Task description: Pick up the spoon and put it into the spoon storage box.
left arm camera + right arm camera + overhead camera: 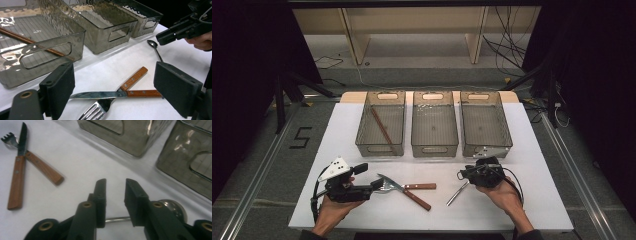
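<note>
Sorting cutlery into bins, by the look of it. Landmark: the middle bin (434,125) of three smoked-plastic bins at the far side of the white table (362,212).

Right gripper (115,202) — jaws narrowed but with a gap between them, straddling the spoon (458,193) handle, which crosses below the pads. No pad contact visible, so not gripping. The spoon lies on the table just near-right of the middle bin, bowl toward the bins.

Left gripper (113,90) — jaws wide apart, nothing held, levelled at the knife (117,94) and fork (96,110), which lie crossed on the table near-left of the middle bin. One chopstick (382,129) is already in the bin left of the middle one.

Judgement on the spoon pick: the handle is thin and flat on the table, so lower the pads until they bracket it squarely, close across its width, and lift only once both pads bear — a skewed pinch could make it swivel or slip.
</note>
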Tool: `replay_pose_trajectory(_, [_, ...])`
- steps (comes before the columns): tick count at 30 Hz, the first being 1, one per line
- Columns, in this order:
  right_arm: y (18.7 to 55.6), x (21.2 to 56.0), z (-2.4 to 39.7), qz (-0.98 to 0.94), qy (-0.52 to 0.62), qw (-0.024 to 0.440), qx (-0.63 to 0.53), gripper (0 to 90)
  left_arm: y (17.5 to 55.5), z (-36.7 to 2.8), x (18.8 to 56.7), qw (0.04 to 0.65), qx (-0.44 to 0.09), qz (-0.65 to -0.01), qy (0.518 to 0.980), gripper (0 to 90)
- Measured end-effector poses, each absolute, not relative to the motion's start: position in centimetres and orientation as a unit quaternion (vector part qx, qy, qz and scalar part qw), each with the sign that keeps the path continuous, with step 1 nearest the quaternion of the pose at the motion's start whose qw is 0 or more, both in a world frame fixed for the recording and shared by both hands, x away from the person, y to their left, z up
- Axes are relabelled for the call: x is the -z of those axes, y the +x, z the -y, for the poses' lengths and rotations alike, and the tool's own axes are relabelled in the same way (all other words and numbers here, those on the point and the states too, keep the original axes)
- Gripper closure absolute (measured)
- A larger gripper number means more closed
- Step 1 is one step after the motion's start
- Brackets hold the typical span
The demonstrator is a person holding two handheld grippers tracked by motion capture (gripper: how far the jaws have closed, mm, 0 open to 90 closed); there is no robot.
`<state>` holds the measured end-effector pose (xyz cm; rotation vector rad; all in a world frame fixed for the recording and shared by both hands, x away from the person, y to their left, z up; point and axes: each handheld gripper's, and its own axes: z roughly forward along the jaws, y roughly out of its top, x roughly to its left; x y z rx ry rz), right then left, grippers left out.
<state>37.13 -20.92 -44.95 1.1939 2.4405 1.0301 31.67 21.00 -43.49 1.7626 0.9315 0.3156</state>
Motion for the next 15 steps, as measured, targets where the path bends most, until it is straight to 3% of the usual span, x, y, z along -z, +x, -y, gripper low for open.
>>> replay_pose_trajectory(8, [38.3,45.9,21.5,-0.836,0.421,0.13,-0.327,89.0,31.8,-20.9,43.7,0.534,-0.128,-0.391,0.739,16.8])
replay_pose_trajectory(15, [39.4,46.7,21.8,-0.838,0.428,0.128,-0.314,90.0,31.8,-20.8,43.9,0.53,-0.128,-0.391,0.741,16.9])
